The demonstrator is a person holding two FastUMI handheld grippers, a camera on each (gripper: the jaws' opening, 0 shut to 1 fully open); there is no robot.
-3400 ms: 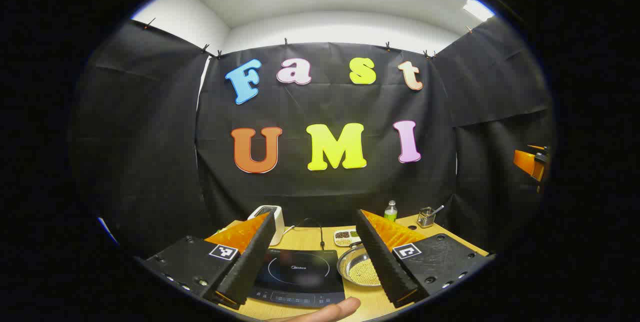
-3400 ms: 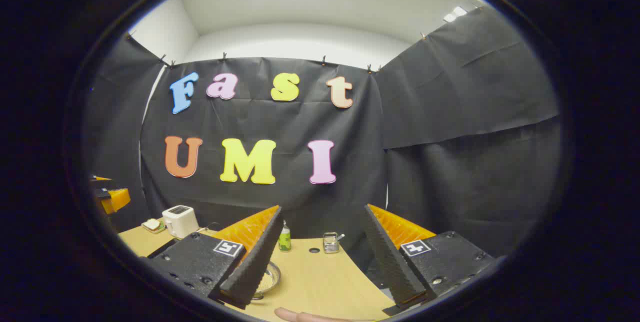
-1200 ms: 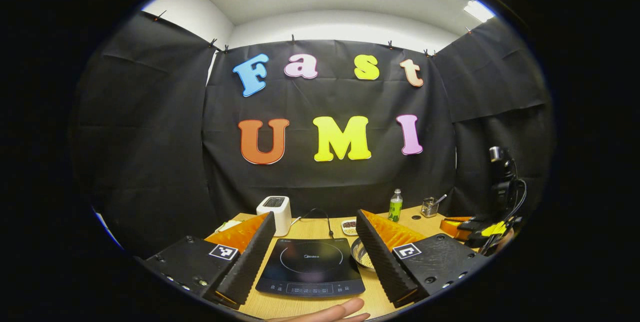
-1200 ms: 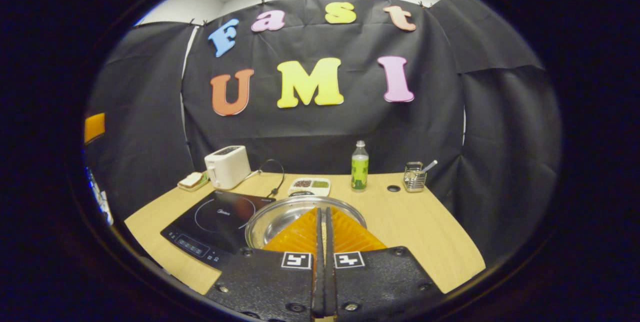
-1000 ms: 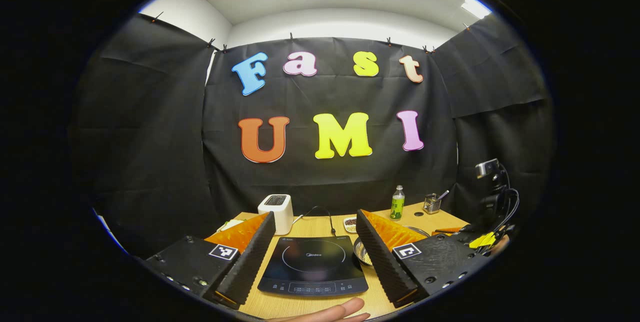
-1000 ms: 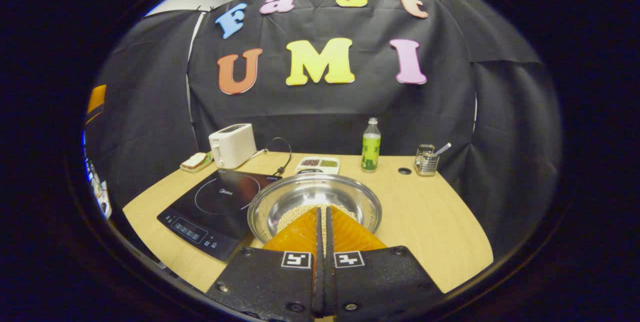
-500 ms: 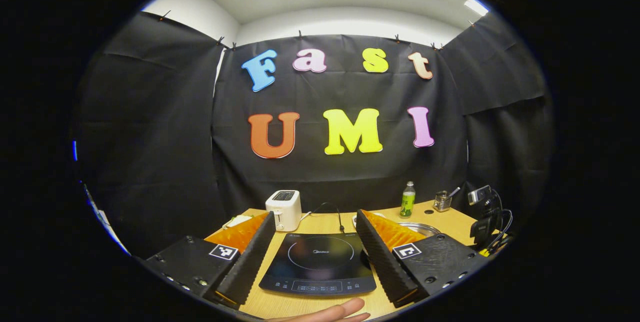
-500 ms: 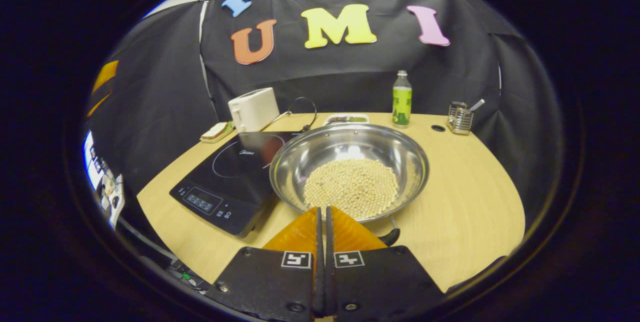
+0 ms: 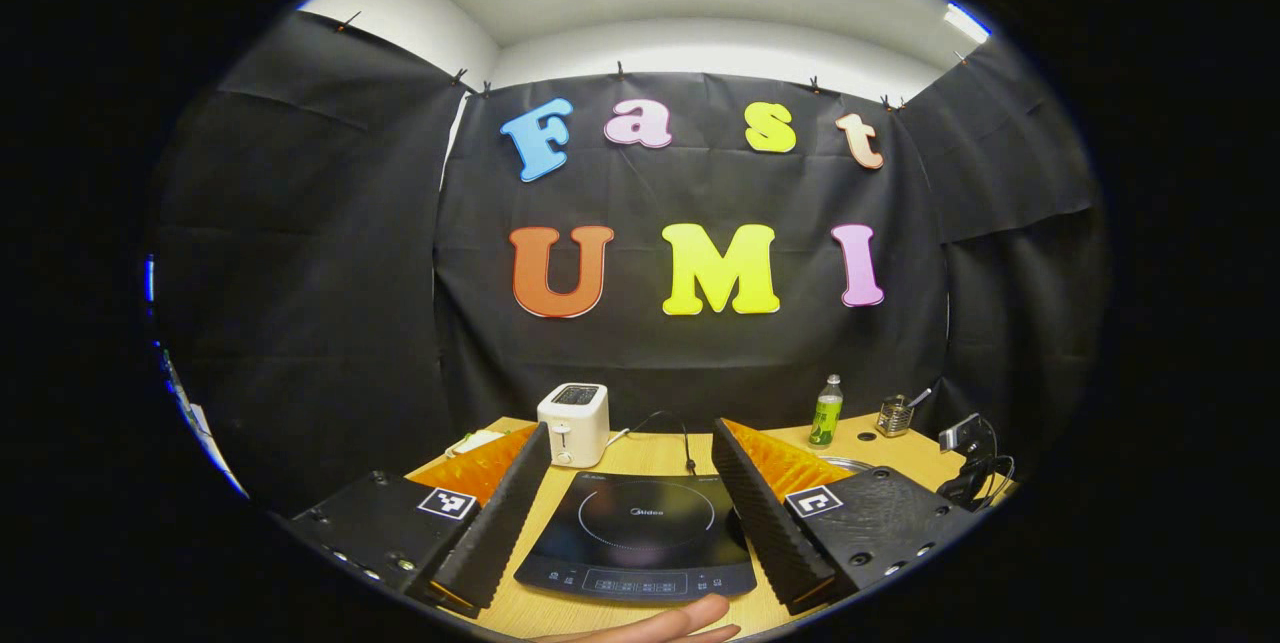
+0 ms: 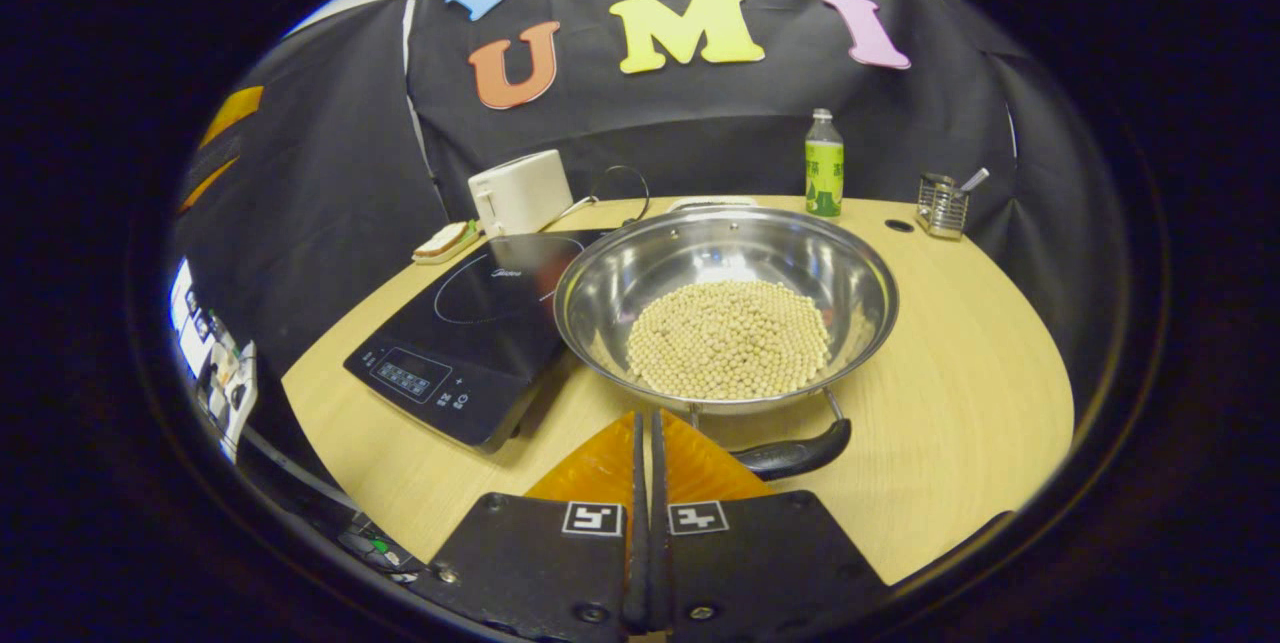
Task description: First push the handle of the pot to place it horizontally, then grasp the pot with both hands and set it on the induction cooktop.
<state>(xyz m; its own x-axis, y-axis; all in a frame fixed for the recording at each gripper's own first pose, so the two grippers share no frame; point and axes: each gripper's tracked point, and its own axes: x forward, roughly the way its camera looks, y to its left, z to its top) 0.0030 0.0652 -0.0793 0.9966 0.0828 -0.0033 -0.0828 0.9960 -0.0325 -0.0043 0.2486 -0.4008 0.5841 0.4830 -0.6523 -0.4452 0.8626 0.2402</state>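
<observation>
- Wooden desk (image 10: 960, 363) with a rounded front edge, black cloth walls behind it, white ceiling with light panels above.
- One pot (image 10: 727, 303), steel, on the desk just right of the cooktop, its left rim reaching over the cooktop's right edge; a heap of small pale beans (image 10: 728, 338) lies in its bottom.
- One black pot handle (image 10: 795, 455) on the near side, lying low over the desk and pointing right.
- One induction cooktop (image 10: 470, 328), black, flat on the desk, nothing on its ring; in the left gripper view it (image 9: 640, 535) lies between that claw's fingers.
- Right claw (image 10: 647, 443) clenched, fingers pressed together with nothing between them, tips just in front of the pot's near rim and beside the handle's root; whether they touch the handle I cannot tell.
- Left claw (image 9: 630, 498) released, fingers wide apart, held above the near edge of the cooktop, gripping nothing.
- One fingertip (image 9: 660, 623) of the person's hand at the bottom of the left gripper view.
- One white toaster (image 10: 520, 191) at the back left, one green bottle (image 10: 824, 163) at the back, one small wire holder (image 10: 942, 205) with a utensil at the back right.
- One small dish with a sandwich (image 10: 442, 241) left of the toaster.
</observation>
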